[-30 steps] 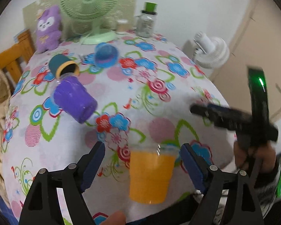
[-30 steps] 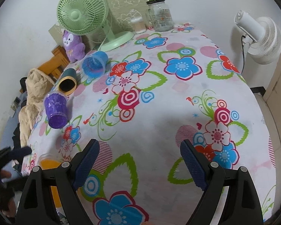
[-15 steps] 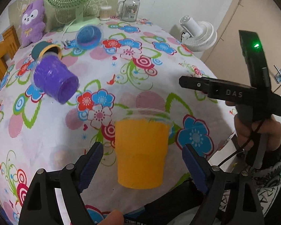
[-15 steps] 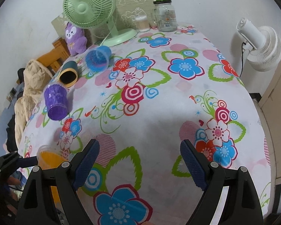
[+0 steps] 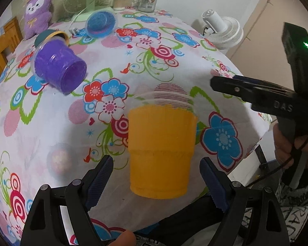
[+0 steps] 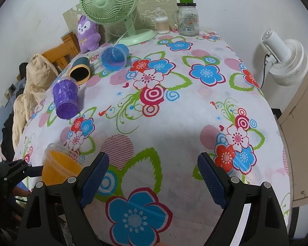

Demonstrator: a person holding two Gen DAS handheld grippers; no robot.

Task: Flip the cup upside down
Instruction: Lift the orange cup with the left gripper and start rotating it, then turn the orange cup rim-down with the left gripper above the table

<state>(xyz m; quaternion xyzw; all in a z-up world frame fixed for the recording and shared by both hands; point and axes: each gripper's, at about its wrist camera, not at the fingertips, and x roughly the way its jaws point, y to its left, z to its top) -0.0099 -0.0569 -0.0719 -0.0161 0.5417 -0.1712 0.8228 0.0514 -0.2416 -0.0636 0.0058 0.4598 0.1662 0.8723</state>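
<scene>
centrally, the orange cup (image 5: pixel 161 153) stood upright, mouth up, near the front edge of the floral tablecloth (image 5: pixel 133 65). the left gripper (image 5: pixel 156 176) was spread wide, one pad on each side of the cup, not touching it. the right gripper (image 6: pixel 153 176) was also spread wide, holding nothing, to the right of the cup over the tablecloth. beyond the cup lay a purple cup (image 5: pixel 59 67), a blue cup (image 5: pixel 100 23) and a dark green cup (image 6: pixel 80 69), all on their sides.
</scene>
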